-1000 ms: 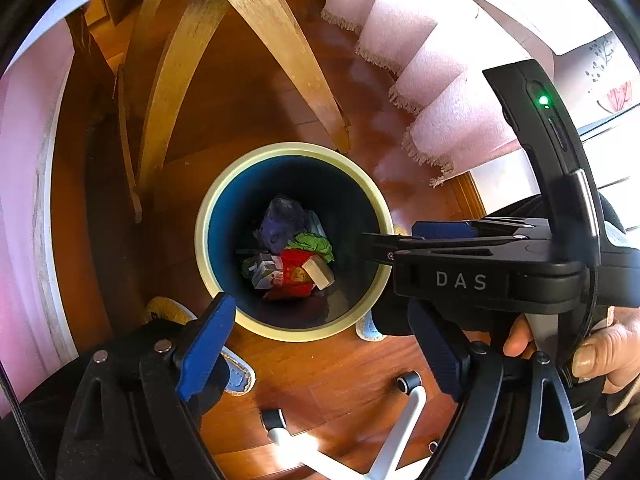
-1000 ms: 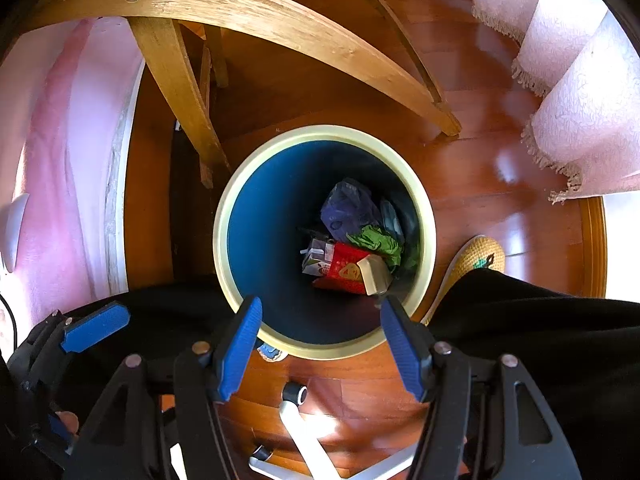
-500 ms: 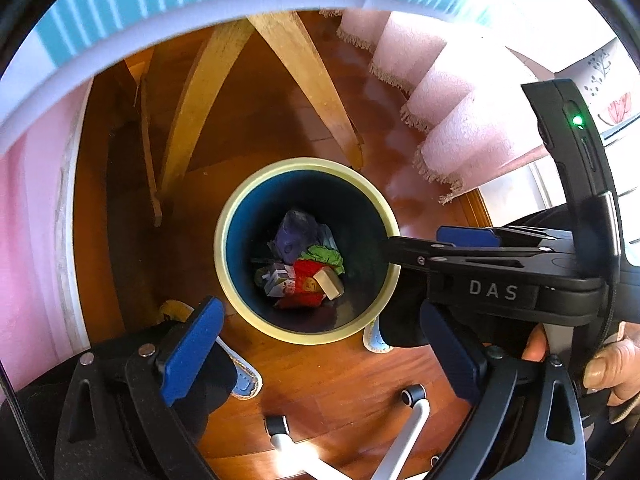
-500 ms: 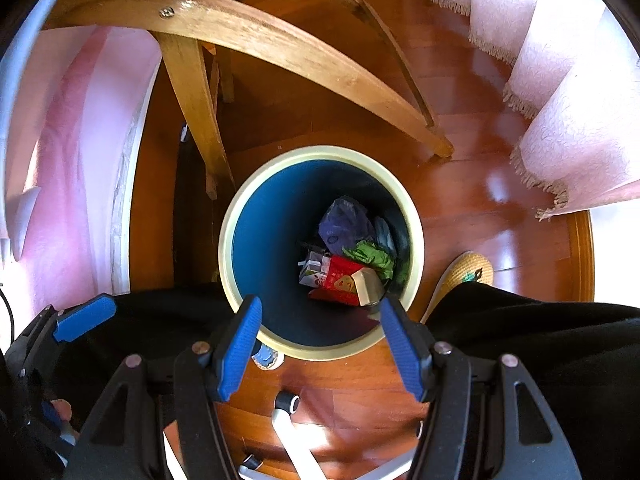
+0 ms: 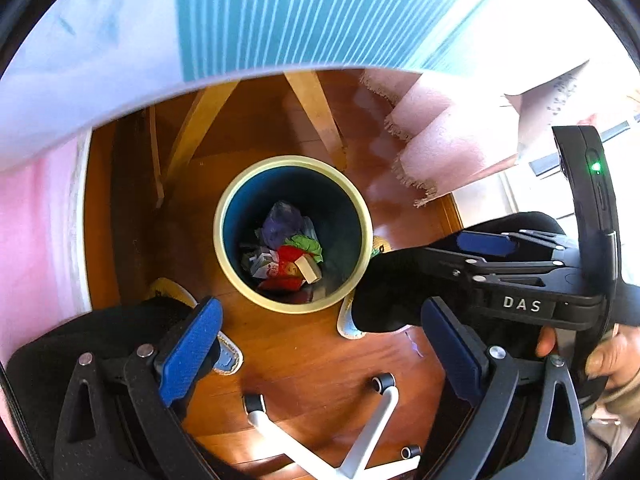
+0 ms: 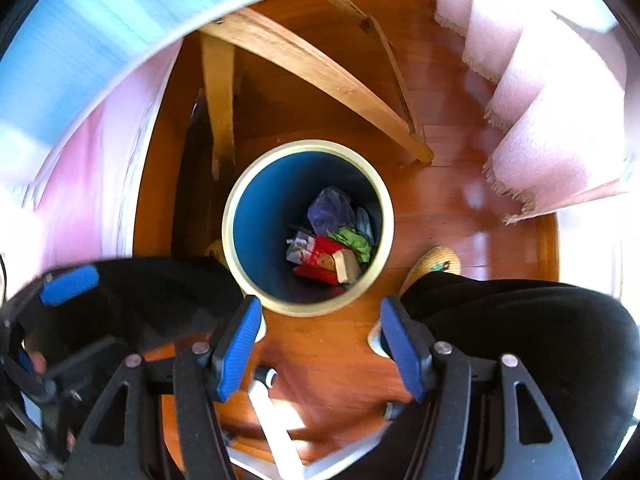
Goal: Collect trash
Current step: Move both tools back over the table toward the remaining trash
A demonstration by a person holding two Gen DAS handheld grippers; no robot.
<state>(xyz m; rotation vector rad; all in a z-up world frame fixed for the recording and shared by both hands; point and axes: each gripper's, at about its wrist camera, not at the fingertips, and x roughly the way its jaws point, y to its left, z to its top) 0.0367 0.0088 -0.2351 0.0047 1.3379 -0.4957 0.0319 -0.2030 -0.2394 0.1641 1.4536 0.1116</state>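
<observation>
Looking down, you have the wooden floor (image 5: pixel 304 344) below you, with a striped worktop (image 5: pixel 256 20) edge arching across the top of both views and a pink fringed cloth (image 6: pixel 560 152) hanging at the right. The round bin (image 5: pixel 228 264), blue inside with a pale rim, stands on the floor beside the wooden legs (image 6: pixel 320 68). The trash (image 5: pixel 286 258) lies at its bottom: a purple bag, green and red wrappers, a small carton. Your left hand-held gripper (image 5: pixel 316 352) has its jaws spread wide and holds nothing. Your right hand-held gripper (image 6: pixel 320 346) is also parted and empty. Your slippered foot (image 6: pixel 436 262) sits just beside the bin.
</observation>
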